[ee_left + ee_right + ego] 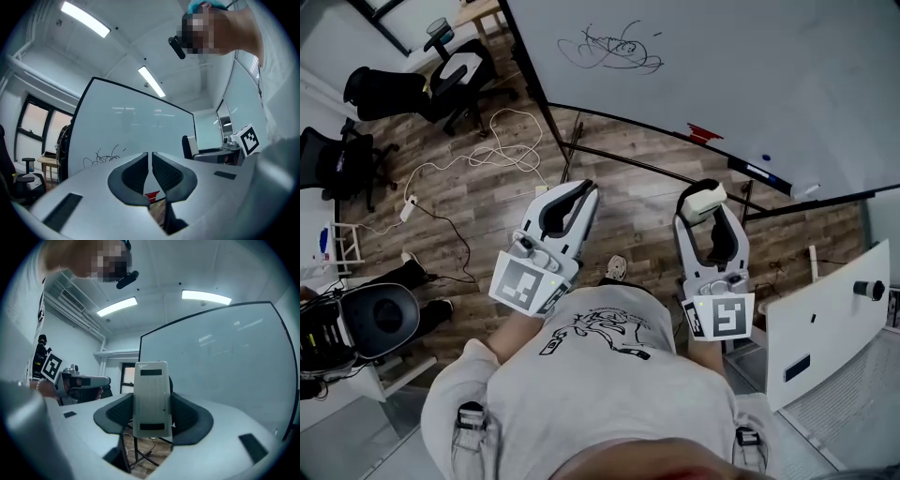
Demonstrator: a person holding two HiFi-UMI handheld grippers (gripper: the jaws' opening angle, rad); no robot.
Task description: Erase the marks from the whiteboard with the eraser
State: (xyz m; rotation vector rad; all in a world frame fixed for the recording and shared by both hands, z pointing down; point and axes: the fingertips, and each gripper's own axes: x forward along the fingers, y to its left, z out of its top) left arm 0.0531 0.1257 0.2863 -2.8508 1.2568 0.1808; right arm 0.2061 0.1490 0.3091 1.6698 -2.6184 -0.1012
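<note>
- I am clamping the eraser (151,397) upright between the right gripper's (701,199) jaws, near the lower edge of the whiteboard (741,66).
- I am holding the left gripper (581,192) with its jaws together, gripping nothing.
- Scribbled marks (614,49) are showing high on the board; its ledge (666,129) is carrying a red object (703,133) and a marker (759,170).
</note>
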